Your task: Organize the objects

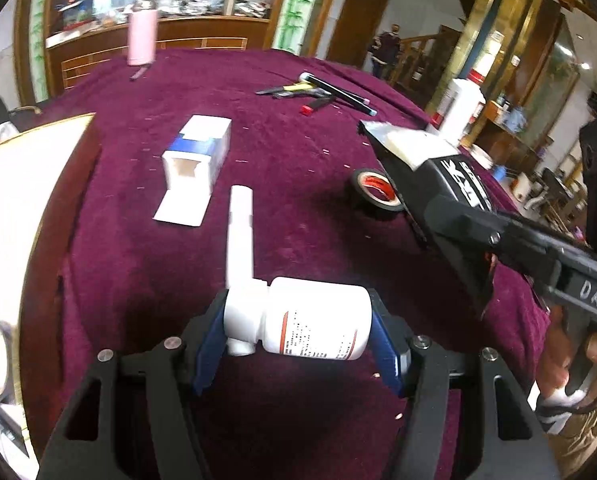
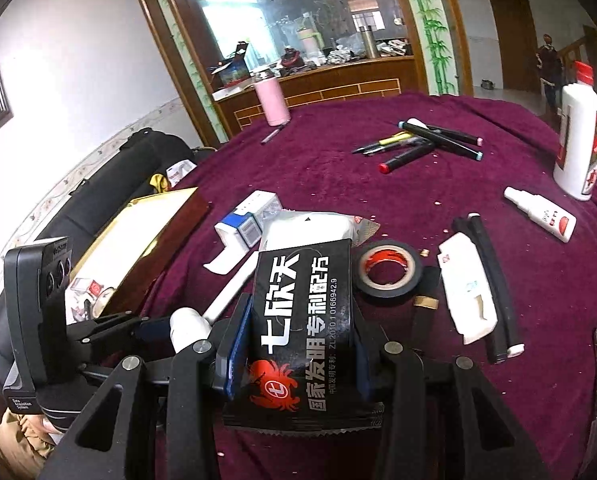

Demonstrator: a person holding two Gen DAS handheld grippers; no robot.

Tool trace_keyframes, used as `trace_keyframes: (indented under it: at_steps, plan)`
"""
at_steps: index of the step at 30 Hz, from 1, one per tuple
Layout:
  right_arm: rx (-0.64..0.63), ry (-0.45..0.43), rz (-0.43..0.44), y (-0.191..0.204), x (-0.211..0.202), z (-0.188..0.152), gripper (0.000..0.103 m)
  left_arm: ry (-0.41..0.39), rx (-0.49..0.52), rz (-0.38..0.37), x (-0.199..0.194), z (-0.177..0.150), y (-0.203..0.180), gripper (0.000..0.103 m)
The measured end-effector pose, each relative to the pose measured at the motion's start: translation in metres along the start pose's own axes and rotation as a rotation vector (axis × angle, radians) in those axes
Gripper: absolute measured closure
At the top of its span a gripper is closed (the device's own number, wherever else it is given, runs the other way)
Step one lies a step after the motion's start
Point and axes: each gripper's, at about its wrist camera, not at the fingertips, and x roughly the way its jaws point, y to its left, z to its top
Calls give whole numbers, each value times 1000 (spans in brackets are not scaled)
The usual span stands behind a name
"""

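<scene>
The left gripper (image 1: 298, 334) clamps a white spray bottle (image 1: 312, 318) sideways above the maroon tablecloth (image 1: 138, 240), the right gripper (image 2: 298, 354) pinches a black packet (image 2: 302, 320), and the smooth bottle could slip and roll away.

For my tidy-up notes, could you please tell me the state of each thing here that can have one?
White plastic spray bottle with long nozzle: lying sideways, clamped in left gripper.
Black foil sachet with white print: clamped in right gripper.
Blue-and-white cardboard carton: lying down, end flap open.
Black tape roll: lying flat.
Pink flask: upright, capped.
</scene>
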Motion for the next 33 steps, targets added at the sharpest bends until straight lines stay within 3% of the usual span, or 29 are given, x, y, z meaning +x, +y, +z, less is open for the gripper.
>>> trace_keyframes:
  at_steps: [8, 26, 33]
  plan:
    - [-12, 47, 40, 19, 6, -1, 57, -18, -100, 54, -24, 6, 27, 40]
    - [-81, 82, 84, 52, 20, -2, 56, -106, -187, 168, -87, 9, 78, 40]
    - [-123, 94, 85, 66, 23, 0, 56, -106, -221, 206, -103, 8, 102, 40]
